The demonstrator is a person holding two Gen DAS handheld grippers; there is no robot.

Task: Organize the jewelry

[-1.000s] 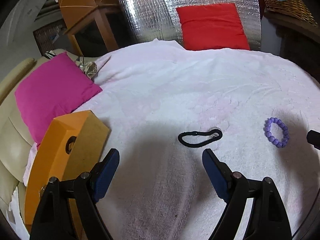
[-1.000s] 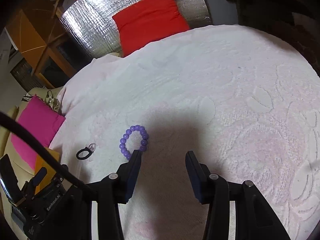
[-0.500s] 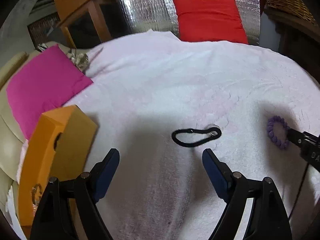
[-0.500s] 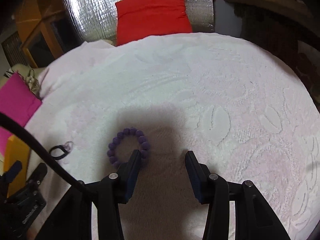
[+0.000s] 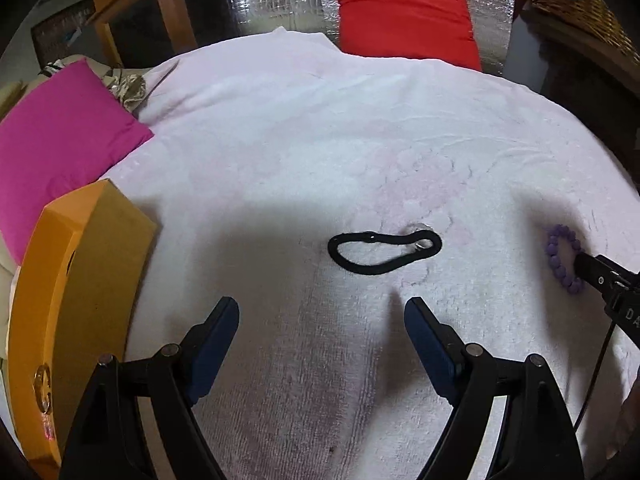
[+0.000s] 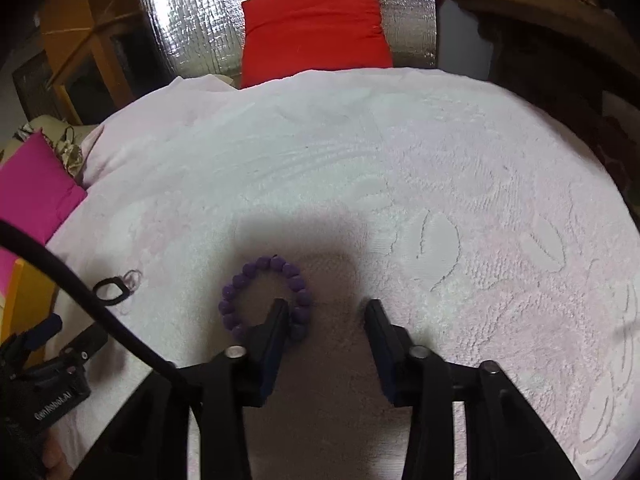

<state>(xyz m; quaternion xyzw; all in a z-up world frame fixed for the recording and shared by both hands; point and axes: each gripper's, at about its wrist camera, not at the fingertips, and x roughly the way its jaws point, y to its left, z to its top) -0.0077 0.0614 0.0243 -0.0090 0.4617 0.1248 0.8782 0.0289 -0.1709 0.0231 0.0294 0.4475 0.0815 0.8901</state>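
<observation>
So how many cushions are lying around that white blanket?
2: a red cushion at the blanket's far edge against the silver foil, and a pink cushion at its left. Others may lie out of view.

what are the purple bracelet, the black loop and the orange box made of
Bracelet: round matte beads, likely stone or plastic; no shine.
Loop: thin, limp black cord, probably elastic or fabric, carrying a small silvery metal ring.
Box: smooth orange shell, probably card; flat faces, crisp edges.

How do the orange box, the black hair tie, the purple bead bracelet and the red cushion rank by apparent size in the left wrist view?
1. Orange box, though it lies nearest the camera, which inflates it.
2. Red cushion, far off, so likely bigger than it looks.
3. Black hair tie.
4. Purple bead bracelet, partly hidden by the right gripper.
</observation>
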